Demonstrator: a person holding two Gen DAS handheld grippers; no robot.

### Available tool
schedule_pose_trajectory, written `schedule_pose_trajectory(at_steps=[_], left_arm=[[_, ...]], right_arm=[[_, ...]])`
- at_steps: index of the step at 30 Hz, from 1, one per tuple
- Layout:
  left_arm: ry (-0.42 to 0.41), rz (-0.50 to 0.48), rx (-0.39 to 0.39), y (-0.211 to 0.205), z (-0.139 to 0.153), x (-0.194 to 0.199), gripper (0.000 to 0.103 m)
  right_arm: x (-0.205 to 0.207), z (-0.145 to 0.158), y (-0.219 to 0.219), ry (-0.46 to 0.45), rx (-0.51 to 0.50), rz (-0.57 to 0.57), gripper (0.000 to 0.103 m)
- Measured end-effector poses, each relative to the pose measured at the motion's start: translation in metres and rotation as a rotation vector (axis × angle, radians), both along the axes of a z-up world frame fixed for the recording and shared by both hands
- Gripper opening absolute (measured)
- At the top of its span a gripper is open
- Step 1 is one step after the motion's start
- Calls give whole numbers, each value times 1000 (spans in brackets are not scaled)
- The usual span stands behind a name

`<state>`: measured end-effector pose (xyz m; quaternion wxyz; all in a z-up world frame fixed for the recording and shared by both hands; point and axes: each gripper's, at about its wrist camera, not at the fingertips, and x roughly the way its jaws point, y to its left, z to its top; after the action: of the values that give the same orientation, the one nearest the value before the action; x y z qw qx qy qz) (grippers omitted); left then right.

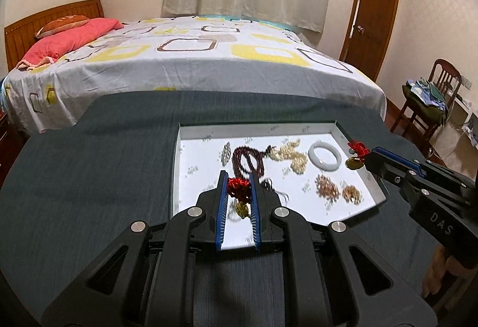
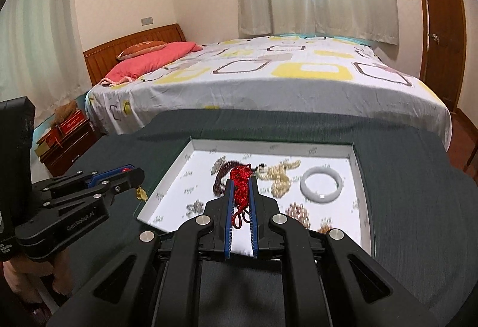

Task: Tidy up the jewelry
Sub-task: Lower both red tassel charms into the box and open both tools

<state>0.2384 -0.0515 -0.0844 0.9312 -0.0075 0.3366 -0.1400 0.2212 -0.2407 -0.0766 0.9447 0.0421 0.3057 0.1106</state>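
Observation:
A white tray lies on a dark green table and holds jewelry: a dark red bead necklace, a cream pearl strand, a white jade bangle and small bead clusters. My left gripper is shut on a red-corded pendant with a gold piece hanging below, above the tray's near side. My right gripper is shut on another red-corded pendant. In the left wrist view the right gripper holds it, gold medallion dangling, at the tray's right edge.
A bed with a patterned sheet and pink pillow stands just beyond the table. A wooden door and a chair piled with clothes are at the right. A low wooden cabinet is left of the table.

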Motion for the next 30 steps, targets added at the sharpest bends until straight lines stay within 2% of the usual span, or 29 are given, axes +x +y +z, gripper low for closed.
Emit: schedule_pose_trajectory(at_steps=[10,21,30], left_arm=[[12,12,15,-12,-14,40,14],[65,-8,41,-27,-51,69,14],[133,32,61,-18,-75,89,14]], right_arm=[[31,-15,2,18,7,-9,10],[55,-61,5,117,11,-14,10],[70,-86,5,178,-1,-16,10]])
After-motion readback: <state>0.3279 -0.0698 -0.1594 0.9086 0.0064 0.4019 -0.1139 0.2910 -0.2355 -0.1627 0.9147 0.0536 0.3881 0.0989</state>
